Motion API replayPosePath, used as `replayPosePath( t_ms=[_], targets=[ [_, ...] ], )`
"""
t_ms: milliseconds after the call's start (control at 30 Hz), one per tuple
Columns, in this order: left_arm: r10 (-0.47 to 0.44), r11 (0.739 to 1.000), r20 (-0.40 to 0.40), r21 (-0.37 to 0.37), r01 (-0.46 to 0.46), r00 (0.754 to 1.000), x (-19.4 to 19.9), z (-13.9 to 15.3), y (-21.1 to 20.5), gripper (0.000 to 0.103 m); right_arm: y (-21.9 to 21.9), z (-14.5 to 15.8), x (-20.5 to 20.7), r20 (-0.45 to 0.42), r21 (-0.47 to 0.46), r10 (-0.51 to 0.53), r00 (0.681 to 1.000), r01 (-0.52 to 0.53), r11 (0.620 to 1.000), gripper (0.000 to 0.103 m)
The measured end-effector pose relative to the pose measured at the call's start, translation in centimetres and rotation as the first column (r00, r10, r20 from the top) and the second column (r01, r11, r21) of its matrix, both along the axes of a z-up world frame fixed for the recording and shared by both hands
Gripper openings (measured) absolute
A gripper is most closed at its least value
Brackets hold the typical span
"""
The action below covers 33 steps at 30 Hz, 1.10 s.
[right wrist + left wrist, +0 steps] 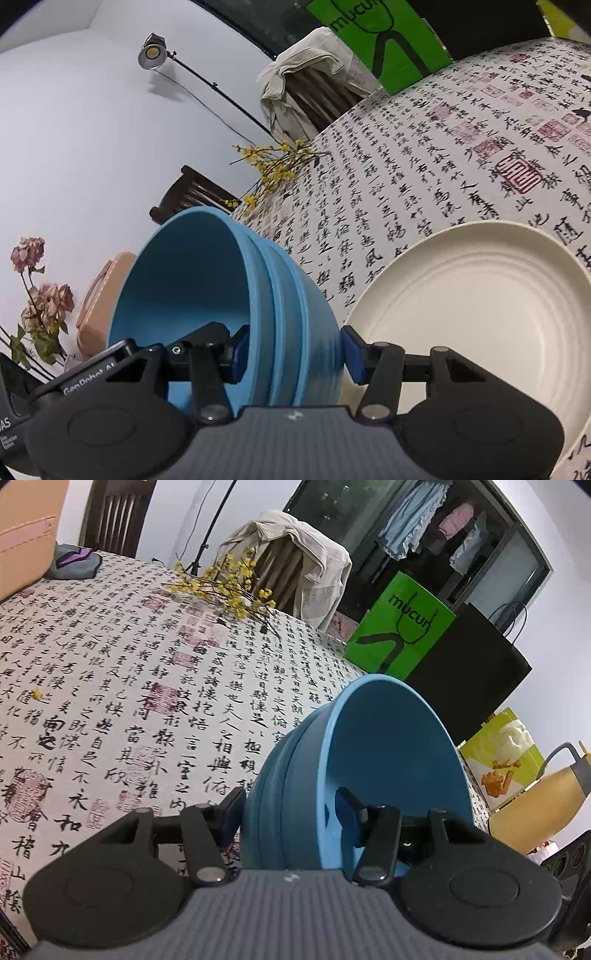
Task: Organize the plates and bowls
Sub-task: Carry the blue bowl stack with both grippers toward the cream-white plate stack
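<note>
- Left wrist view: a stack of blue bowls [369,775] is seen at lower centre, tipped on its side with the opening turned to the right of the frame.
- The left gripper [288,812] is closed on the wall of that stack; one finger lies outside on the left, the other reaches inside the innermost bowl, and both pads are pressed against the blue wall.
- The stack is held above a table covered with a calligraphy tablecloth [129,686], which fills the left and centre of the frame.
- Yellow flower twigs [229,587] lie on the cloth at upper centre, in front of a chair draped with a beige jacket [303,561].
- A green bag [402,627] stands at the upper right of the table, and a tan jug [535,805] is seen at the right edge.
- Right wrist view: the same bowls [229,295] are shown at lower left, the opening turned to the left of the frame; three nested rims can be counted.
- The right gripper [293,352] is clamped on the stack's wall, one blue pad inside the bowl and the other against the outer side.
- A cream ribbed plate [480,295] rests on the tablecloth at lower right, just beside the gripped stack.
- A studio lamp [151,55] is visible at upper left, and dried pink flowers [40,295] at the left edge.
</note>
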<state>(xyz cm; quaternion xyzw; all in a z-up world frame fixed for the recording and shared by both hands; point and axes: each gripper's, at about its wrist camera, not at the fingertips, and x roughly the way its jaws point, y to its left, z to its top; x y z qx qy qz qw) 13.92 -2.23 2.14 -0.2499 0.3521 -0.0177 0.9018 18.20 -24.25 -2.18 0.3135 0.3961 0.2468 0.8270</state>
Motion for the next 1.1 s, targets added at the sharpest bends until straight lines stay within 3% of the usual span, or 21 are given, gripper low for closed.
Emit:
replayPosePath(
  t_ms=[1100],
  targets=[
    [-0.131, 0.991, -0.026, -0.017, 0.131, 0.991, 1.3, -1.0, -6.1, 0.054, -6.7, -0.6, -2.0, -0.008, 0.0, -0.127, 0.992, 0.127, 0.992, 0.051]
  ],
)
